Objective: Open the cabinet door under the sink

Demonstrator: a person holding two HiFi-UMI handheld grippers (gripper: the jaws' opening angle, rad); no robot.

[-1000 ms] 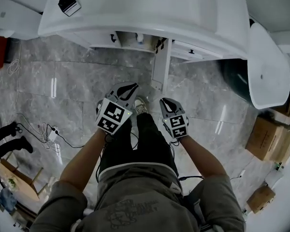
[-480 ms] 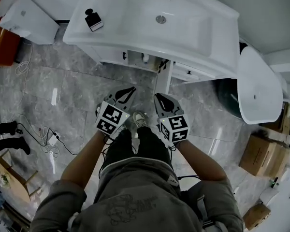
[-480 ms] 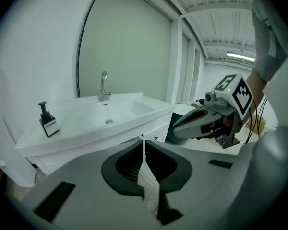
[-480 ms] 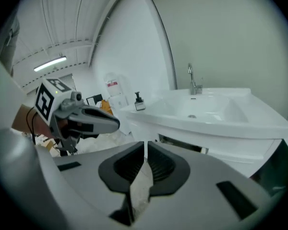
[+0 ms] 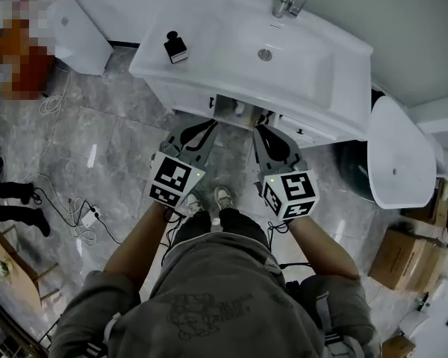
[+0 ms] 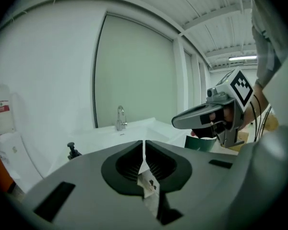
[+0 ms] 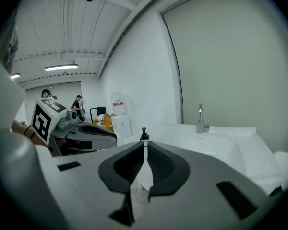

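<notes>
The white sink vanity [image 5: 209,66] stands ahead of me, with a faucet [image 5: 287,2] and a black soap bottle [image 5: 175,47] on top. Under the basin, the cabinet front [image 5: 233,110] shows a dark gap between its white panels and black handles. Part of the cabinet is hidden by my grippers. My left gripper [image 5: 203,129] and right gripper [image 5: 263,134] are held side by side in front of it, both shut and empty. The left gripper view looks over the shut left gripper [image 6: 144,143] at the basin and the right gripper [image 6: 216,119]. In the right gripper view, the right gripper [image 7: 145,143] is also shut.
A white toilet [image 5: 399,144] and a dark green bin [image 5: 355,159] stand at the right, with cardboard boxes [image 5: 414,252] beyond them. At the far left is a white unit [image 5: 78,24], and cables [image 5: 75,215] lie on the marble floor. My feet [image 5: 209,198] are just below the grippers.
Both grippers have risen and moved forward toward the vanity, and now overlap its cabinet front. The head view has tilted up, so the faucet is in sight. Both grippers stay shut.
</notes>
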